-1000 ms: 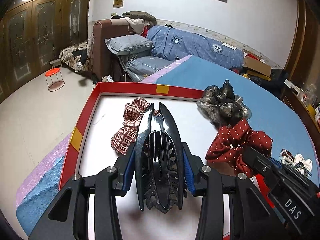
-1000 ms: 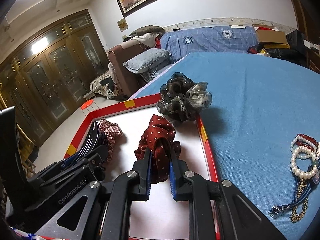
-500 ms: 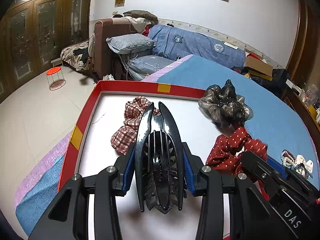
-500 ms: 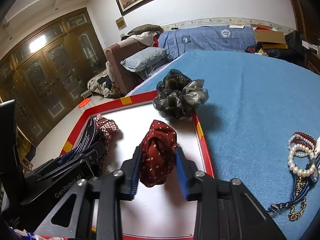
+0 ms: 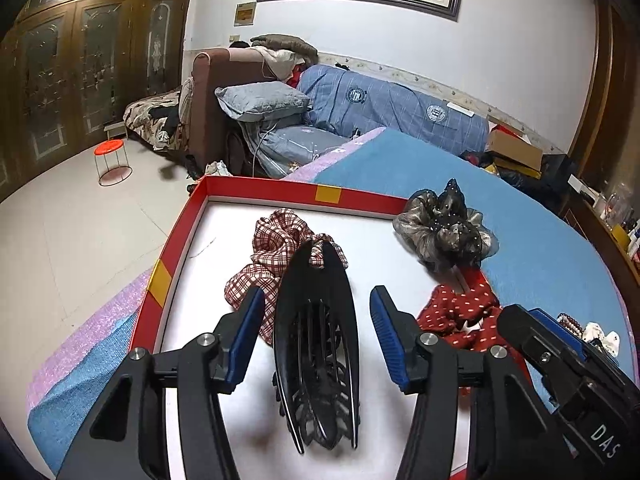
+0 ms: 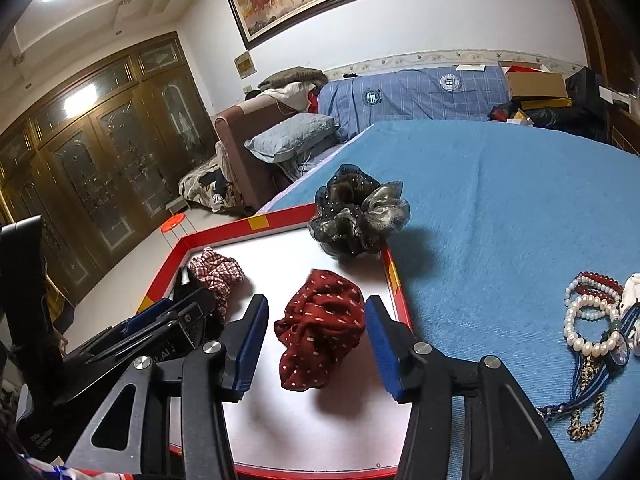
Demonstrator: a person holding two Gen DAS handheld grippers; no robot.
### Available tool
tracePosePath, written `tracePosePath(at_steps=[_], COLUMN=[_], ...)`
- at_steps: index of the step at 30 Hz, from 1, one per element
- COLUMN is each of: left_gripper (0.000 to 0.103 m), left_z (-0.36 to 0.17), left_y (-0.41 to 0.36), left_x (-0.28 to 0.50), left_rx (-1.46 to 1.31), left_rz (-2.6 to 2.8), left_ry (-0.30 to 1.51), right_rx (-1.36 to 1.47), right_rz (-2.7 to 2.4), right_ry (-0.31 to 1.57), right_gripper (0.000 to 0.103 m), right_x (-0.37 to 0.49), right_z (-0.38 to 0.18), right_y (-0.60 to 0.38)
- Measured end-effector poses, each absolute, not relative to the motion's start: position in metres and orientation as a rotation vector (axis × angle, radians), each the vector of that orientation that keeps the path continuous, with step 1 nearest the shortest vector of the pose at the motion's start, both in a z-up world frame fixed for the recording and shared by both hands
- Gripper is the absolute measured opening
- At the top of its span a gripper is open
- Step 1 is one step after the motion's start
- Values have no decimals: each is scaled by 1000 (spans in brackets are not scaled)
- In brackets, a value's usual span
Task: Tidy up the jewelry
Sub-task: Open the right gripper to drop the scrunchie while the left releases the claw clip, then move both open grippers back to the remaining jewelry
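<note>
Having just been spread, both grippers [image 5: 316, 340] [image 6: 316, 344] seemingly release hair claw [image 5: 316, 360] and dotted scrunchie [image 6: 320, 332], tray rim [image 6: 276, 216] at twelve o'clock.

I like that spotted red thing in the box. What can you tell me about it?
The red scrunchie is a soft, crumpled fabric ring, dark red with small pale dots. It lies on the white floor of the red-rimmed tray, between the right claw's blue pads, which have just been opening and stand clear of it.
</note>
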State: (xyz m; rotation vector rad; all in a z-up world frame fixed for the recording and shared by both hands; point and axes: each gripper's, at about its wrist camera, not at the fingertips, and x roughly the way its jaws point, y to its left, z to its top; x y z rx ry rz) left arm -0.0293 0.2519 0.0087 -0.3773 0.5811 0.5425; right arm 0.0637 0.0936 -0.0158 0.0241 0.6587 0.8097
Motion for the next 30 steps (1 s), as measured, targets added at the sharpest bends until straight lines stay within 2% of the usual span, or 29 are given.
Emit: tracePosePath(at_steps=[5, 24, 30], left_gripper=[64, 66, 70], left_z=[15, 25, 29], left_y=[247, 230, 216], left_x=[-36, -40, -43], left_rx=[-365, -275, -215], left_rz=[550, 578, 571], left_ry=[529, 471, 459], right_rx=[33, 90, 111], right_rz=[813, 814, 791], right_ry=[633, 603, 592], right_gripper=[55, 55, 55], right_x=[59, 52, 52], right_z=[-11, -2, 3], right_y=[88, 58, 35])
